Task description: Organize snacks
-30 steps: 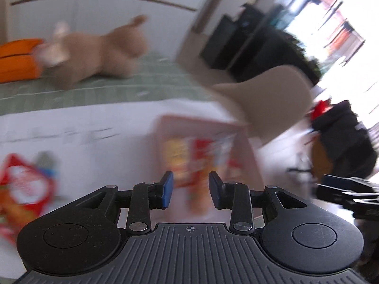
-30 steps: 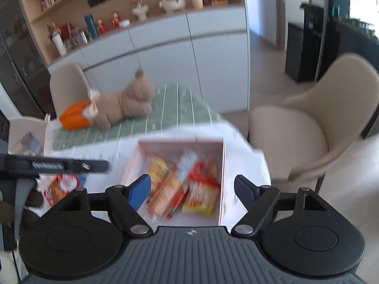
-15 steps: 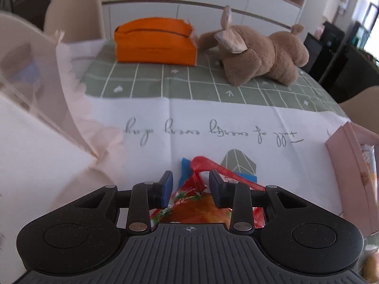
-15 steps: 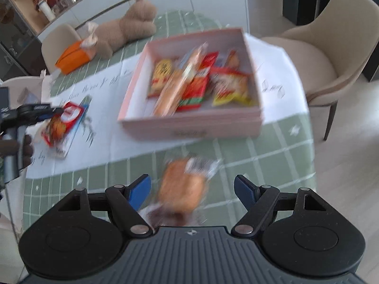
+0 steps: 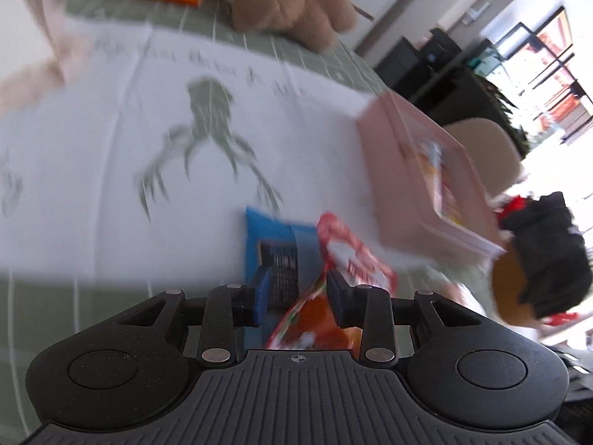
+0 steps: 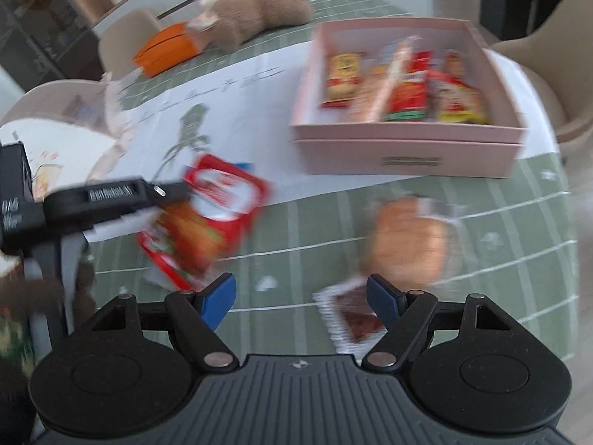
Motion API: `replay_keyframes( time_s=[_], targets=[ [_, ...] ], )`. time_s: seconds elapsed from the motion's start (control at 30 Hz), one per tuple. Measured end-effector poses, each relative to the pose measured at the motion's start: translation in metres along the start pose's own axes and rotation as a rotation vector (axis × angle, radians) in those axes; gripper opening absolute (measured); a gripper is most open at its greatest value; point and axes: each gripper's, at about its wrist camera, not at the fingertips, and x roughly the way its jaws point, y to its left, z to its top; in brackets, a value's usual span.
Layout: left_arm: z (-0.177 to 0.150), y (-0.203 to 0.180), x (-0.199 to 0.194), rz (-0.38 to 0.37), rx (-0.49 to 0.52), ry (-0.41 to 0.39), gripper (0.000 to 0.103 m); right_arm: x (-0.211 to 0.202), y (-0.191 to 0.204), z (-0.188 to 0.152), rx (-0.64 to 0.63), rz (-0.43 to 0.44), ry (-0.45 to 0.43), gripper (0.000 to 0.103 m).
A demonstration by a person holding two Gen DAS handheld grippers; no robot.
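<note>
My left gripper (image 5: 296, 291) stands narrowly open around a red snack bag (image 5: 344, 256) that lies over a blue packet (image 5: 274, 239); whether the pads press it is unclear. In the right wrist view the left gripper (image 6: 111, 196) reaches the red bag (image 6: 207, 215) from the left. A pink box (image 6: 404, 148) holding several snacks stands at the back right, also in the left wrist view (image 5: 407, 185). My right gripper (image 6: 300, 293) is open and empty above the green cloth, near a wrapped bun (image 6: 406, 241) and a small dark-red packet (image 6: 352, 319).
A brown plush toy (image 6: 259, 18) and an orange tissue box (image 6: 166, 46) lie at the table's far side. A white printed cloth (image 5: 148, 148) covers the middle. Beige chairs (image 6: 556, 55) stand at the right and far left.
My left gripper has swung right and lowered over the red bag. My right gripper has dropped closer to the table, toward the bun and dark-red packet.
</note>
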Motion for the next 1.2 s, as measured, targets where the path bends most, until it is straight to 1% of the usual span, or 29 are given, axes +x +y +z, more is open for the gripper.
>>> replay_keyframes(
  time_s=[0.03, 0.1, 0.2, 0.27, 0.33, 0.37, 0.4, 0.47, 0.5, 0.53, 0.57, 0.6, 0.63, 0.67, 0.77, 0.8, 0.9, 0.97, 1.07, 1.13, 1.2],
  targets=[
    [-0.005, 0.001, -0.006, -0.002, -0.012, -0.002, 0.037, 0.004, 0.007, 0.0, 0.004, 0.013, 0.003, 0.078],
    [-0.013, 0.003, -0.026, 0.024, -0.02, -0.054, 0.037, 0.013, 0.018, 0.002, 0.021, 0.023, 0.004, 0.078],
    [-0.018, 0.003, -0.053, 0.122, 0.009, -0.124, 0.037, 0.027, 0.033, 0.011, 0.055, 0.009, -0.013, 0.079],
    [-0.022, 0.003, -0.064, 0.173, 0.029, -0.132, 0.037, 0.042, 0.04, 0.022, 0.092, -0.019, -0.026, 0.082],
    [-0.027, 0.002, -0.073, 0.184, 0.051, -0.127, 0.037, 0.06, 0.045, 0.033, 0.136, -0.054, -0.013, 0.083],
    [-0.03, 0.001, -0.077, 0.181, 0.057, -0.125, 0.037, 0.069, 0.045, 0.037, 0.16, -0.069, 0.001, 0.083],
    [-0.032, -0.001, -0.08, 0.176, 0.064, -0.123, 0.037, 0.079, 0.045, 0.04, 0.181, -0.08, 0.021, 0.085],
    [-0.036, -0.002, -0.085, 0.17, 0.08, -0.12, 0.037, 0.089, 0.046, 0.039, 0.173, -0.122, 0.039, 0.095],
    [-0.037, -0.003, -0.086, 0.166, 0.089, -0.118, 0.037, 0.088, 0.05, 0.036, 0.148, -0.132, 0.037, 0.095],
    [-0.038, -0.004, -0.086, 0.161, 0.095, -0.115, 0.037, 0.086, 0.053, 0.032, 0.12, -0.12, 0.047, 0.094],
    [-0.039, -0.004, -0.085, 0.154, 0.099, -0.111, 0.037, 0.082, 0.056, 0.026, 0.084, -0.108, 0.047, 0.087],
    [-0.04, -0.004, -0.084, 0.146, 0.105, -0.108, 0.037, 0.076, 0.059, 0.02, 0.039, -0.1, 0.045, 0.078],
    [-0.041, -0.005, -0.083, 0.139, 0.113, -0.104, 0.037, 0.07, 0.061, 0.013, -0.009, -0.094, 0.049, 0.074],
    [-0.041, -0.006, -0.082, 0.131, 0.122, -0.1, 0.037, 0.063, 0.063, 0.005, -0.049, -0.094, 0.051, 0.066],
    [-0.043, -0.008, -0.077, 0.098, 0.143, -0.077, 0.037, 0.043, 0.059, -0.02, -0.108, -0.099, 0.055, 0.051],
    [-0.044, -0.01, -0.074, 0.091, 0.15, -0.066, 0.037, 0.038, 0.056, -0.027, -0.109, -0.103, 0.057, 0.051],
    [-0.047, -0.018, -0.059, 0.052, 0.164, -0.017, 0.037, 0.024, 0.041, -0.05, -0.104, -0.112, 0.049, 0.051],
    [-0.051, -0.027, -0.043, -0.005, 0.158, 0.048, 0.037, 0.012, 0.031, -0.062, -0.099, -0.119, 0.024, 0.052],
    [-0.059, -0.049, -0.018, -0.049, 0.186, 0.131, 0.037, -0.006, 0.016, -0.072, -0.08, -0.132, -0.021, 0.061],
    [-0.063, -0.066, -0.002, -0.042, 0.225, 0.158, 0.041, -0.023, 0.007, -0.077, -0.078, -0.138, -0.055, 0.065],
    [-0.066, -0.079, 0.01, -0.029, 0.268, 0.163, 0.041, -0.038, -0.004, -0.082, -0.072, -0.151, -0.093, 0.075]
  ],
)
